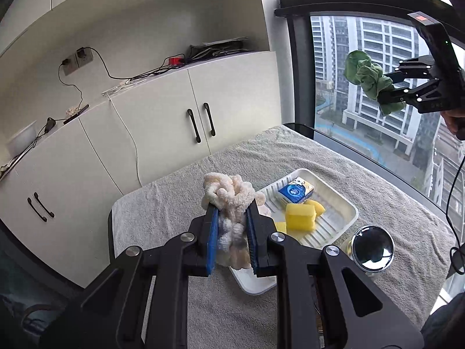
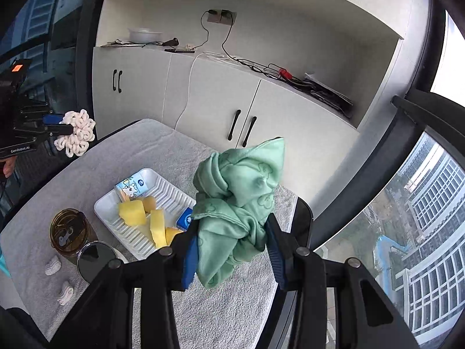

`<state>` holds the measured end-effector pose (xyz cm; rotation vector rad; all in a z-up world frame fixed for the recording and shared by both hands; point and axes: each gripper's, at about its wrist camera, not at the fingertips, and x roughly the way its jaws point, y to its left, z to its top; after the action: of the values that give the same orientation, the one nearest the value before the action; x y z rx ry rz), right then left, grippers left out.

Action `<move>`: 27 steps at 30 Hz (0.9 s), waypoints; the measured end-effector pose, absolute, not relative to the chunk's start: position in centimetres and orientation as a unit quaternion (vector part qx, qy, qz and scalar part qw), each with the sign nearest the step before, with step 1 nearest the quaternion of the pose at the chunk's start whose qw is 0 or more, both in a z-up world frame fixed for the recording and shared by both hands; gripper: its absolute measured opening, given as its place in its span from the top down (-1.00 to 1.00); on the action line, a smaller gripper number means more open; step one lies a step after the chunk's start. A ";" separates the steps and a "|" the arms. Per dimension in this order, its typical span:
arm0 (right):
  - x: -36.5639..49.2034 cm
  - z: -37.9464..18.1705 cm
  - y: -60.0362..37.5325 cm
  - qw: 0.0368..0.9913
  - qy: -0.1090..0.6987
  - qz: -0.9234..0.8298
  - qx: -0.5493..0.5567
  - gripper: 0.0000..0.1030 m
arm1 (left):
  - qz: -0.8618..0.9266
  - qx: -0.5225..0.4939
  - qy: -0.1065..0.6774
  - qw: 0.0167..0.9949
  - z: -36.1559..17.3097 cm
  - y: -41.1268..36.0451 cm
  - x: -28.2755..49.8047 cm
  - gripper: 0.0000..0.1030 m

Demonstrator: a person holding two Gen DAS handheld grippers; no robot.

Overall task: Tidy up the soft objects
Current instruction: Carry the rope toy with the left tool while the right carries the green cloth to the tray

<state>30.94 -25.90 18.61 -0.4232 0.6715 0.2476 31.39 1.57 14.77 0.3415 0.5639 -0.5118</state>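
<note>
While both tools are up in the air over the bench (image 1: 363,157), each one has its own soft thing pinched. The left hand-held gripper (image 1: 232,232) is clamped on a cream chenille cloth (image 1: 229,200), bunched between the blue pads (image 1: 213,232); the loopy bulk sticks out past the fingertips and up, so its long axis runs roughly along the fingers. From the right wrist view that same cloth (image 2: 76,133) hangs off to the left, above the bench's edge.

The right hand-held gripper (image 2: 232,244) is squeezed shut on a green cloth (image 2: 238,197). It's a twisted wad, standing mostly upright between the fingers, with a pointed corner at the top and a loose tail drooping below the pads. In the left wrist view the green cloth (image 1: 372,80) sits high against the window, well apart from the bench.

Down on the grey towel covering the bench there's a white tray (image 2: 110,203) with yellow sponges (image 2: 132,212) and small blue-and-white packs (image 2: 130,187) in it. Just beside the tray are a brown cup (image 2: 69,229) and a shiny round lid (image 2: 96,258).

Hard to read stuff: the green wad covers part of the tray's far end in the right view, the left gripper blocks the tray's near corner in its own view, and I can't tell what the two little white bits (image 2: 53,264) near the cup are.
</note>
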 end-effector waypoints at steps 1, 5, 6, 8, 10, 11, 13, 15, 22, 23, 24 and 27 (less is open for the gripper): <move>32.1 18.2 -25.7 0.910 0.335 0.128 -0.207 0.13 | -0.253 0.172 0.282 0.909 14.2 0.9 32.4 0.69; 35.7 15.0 -24.7 0.888 0.374 0.147 -0.223 0.13 | -0.271 0.177 0.315 0.892 11.9 -1.1 36.4 0.69; 36.5 14.0 -24.5 0.881 0.385 0.155 -0.225 0.13 | -0.273 0.178 0.322 0.889 11.2 -1.4 37.2 0.69; 37.6 11.9 -24.0 0.868 0.402 0.169 -0.238 0.13 | -0.278 0.174 0.340 0.881 9.6 -1.9 38.8 0.69; 38.5 9.6 -23.6 0.854 0.421 0.180 -0.246 0.13 | -0.282 0.172 0.356 0.874 7.9 -2.2 39.9 0.69; 38.9 8.3 -23.4 0.847 0.433 0.183 -0.249 0.13 | -0.282 0.171 0.363 0.872 7.1 -2.3 40.5 0.69; 39.6 5.8 -23.1 0.833 0.454 0.191 -0.253 0.13 | -0.286 0.167 0.373 0.867 5.7 -2.4 41.3 0.69; 40.2 3.4 -22.6 0.820 0.472 0.198 -0.257 0.13 | -0.289 0.165 0.378 0.864 4.7 -2.4 41.7 0.69; 40.5 -1.5 -21.3 0.794 0.503 0.223 -0.257 0.12 | -0.297 0.164 0.394 0.854 2.3 -2.8 42.7 0.69; 40.5 -1.7 -21.3 0.794 0.504 0.224 -0.253 0.12 | -0.299 0.166 0.396 0.852 2.0 -3.0 42.7 0.69; 40.6 -1.7 -21.3 0.796 0.505 0.223 -0.249 0.12 | -0.299 0.168 0.397 0.851 1.8 -3.1 42.7 0.69; 40.6 -1.7 -21.5 0.799 0.508 0.224 -0.233 0.12 | -0.301 0.171 0.404 0.847 0.9 -3.4 42.7 0.68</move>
<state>40.64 -21.52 -1.73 -0.4996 1.0905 0.4797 42.72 -3.37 0.92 0.3599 0.8520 -0.6340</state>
